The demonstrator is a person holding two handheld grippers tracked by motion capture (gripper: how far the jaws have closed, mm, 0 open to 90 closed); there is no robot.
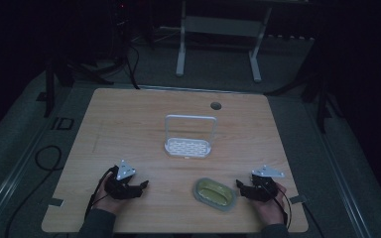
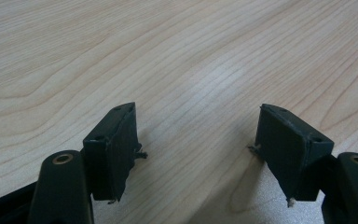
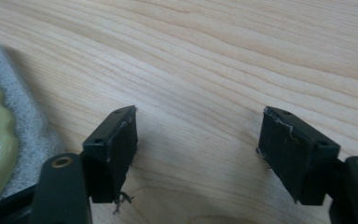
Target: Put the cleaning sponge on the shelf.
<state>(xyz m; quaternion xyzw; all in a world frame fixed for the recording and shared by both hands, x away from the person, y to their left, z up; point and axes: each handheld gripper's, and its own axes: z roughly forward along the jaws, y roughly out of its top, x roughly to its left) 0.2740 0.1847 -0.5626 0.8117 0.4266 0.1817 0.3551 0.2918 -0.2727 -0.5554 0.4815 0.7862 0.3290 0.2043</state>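
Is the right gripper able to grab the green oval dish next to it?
Probably yes: the right gripper is open beside the green oval dish on its grey mat, with nothing between them.

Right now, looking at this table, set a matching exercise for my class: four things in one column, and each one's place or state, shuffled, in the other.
Things:
1. white rack
2. green dish
3. left tongs
4. round hole

Places or states:
A. on a grey mat, near the right tongs
B. near the table's far edge
C. standing at the table's middle
D. open, nothing between the jaws

Pairs: 1-C, 2-A, 3-D, 4-B
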